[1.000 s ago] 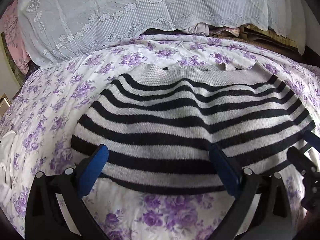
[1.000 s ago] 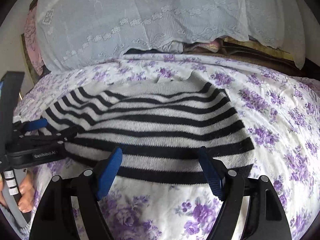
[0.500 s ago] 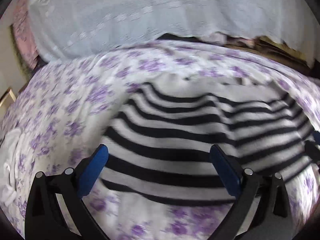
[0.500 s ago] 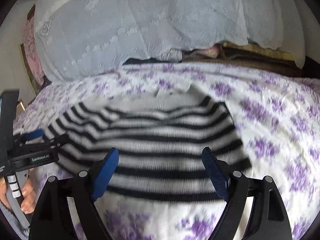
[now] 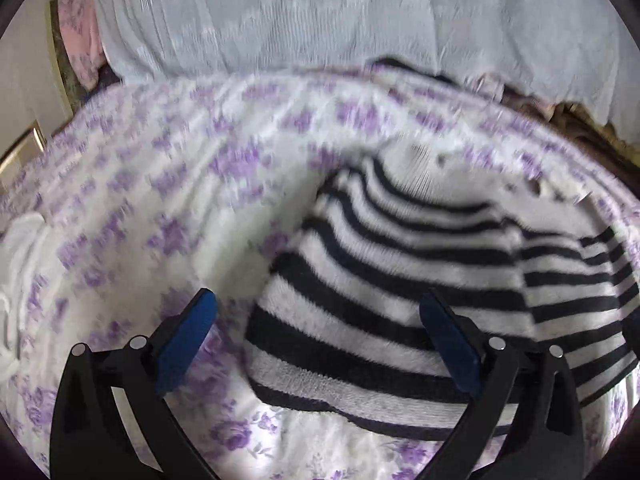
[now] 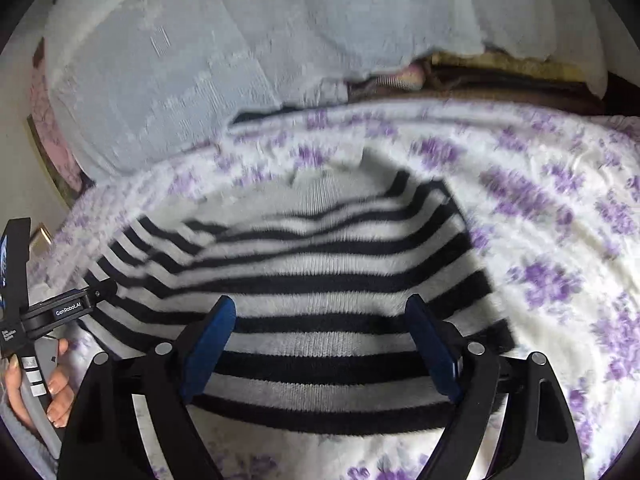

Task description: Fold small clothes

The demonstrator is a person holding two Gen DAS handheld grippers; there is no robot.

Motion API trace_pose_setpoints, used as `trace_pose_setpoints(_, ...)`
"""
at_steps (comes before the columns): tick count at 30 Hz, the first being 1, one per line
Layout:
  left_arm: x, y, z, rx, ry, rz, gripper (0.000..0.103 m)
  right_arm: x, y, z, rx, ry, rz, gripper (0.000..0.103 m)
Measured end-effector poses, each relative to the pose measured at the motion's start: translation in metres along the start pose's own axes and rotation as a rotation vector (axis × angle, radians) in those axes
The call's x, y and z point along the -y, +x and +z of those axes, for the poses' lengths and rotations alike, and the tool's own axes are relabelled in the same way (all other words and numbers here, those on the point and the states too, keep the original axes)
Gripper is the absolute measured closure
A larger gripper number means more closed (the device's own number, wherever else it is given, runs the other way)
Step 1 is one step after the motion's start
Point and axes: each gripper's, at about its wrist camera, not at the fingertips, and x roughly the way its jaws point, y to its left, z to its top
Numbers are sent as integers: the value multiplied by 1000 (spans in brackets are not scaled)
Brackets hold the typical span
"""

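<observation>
sweater: black-and-white striped knit sweater [image 5: 420, 300], lying flat on the bed; fills centre to lower right of the left wrist frame and centre of the right wrist frame [image 6: 320, 292]; looks folded into a compact block, plain ribbed band along its far edge
sweater edge: near hem runs across the lower part of both frames, just ahead of the tongs; left side edge visible in the left wrist frame, slanting from upper centre to lower centre
left gripper: [image 5: 320, 344] tongs spread wide, nothing between them; left blue pad [image 5: 186, 344] over the bedsheet just left of the sweater's edge, right pad over the stripes; contact with the fabric cannot be told
right gripper: [image 6: 320, 352] tongs spread wide, nothing pinched; both blue pads [image 6: 208, 348] sit over the near stripes of the sweater, lower centre of frame; touching or hovering cannot be told
left gripper, side view: black body with white lettering at far left of the right wrist frame [image 6: 60, 312], at the sweater's left edge; fingertips not clear from here
hand: person's left hand [image 6: 40, 384] on the gripper handle, lower left of the right wrist frame, light painted nails
bedsheet: white with purple flowers [image 5: 140, 220], under the sweater, covers most of both frames
lace cloth: pale blue-white lace cloth [image 6: 240, 40] draped across the top of both frames, behind the bed
behind lace: brown and pink items [image 6: 480, 76] peek out below the lace, upper right; too blurred to name
blur: both frames motion-blurred, left wrist more
</observation>
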Motion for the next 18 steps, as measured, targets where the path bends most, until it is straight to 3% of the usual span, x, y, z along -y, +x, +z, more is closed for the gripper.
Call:
trace_pose_setpoints(2, 4, 5, 1, -10, 17, 17, 4, 10, 2, 3, -3, 19, -38, 16)
trace_pose_setpoints(4, 3, 27, -4, -103, 13, 43, 4, 27, 17, 1, -60, 79, -34, 15)
trace_pose_setpoints(6, -6, 38, -8, -144, -32, 0, 4, 28, 20, 1, -64, 69, -23, 15)
trace_pose_setpoints(11, -3, 14, -7, -83, -29, 3, 5, 35, 5, 3, -30, 120, 31, 15)
trace_pose_setpoints(18, 35, -44, -11, 56, 69, -133, 5, 85, -35, -7, 18, 399, 209, 11)
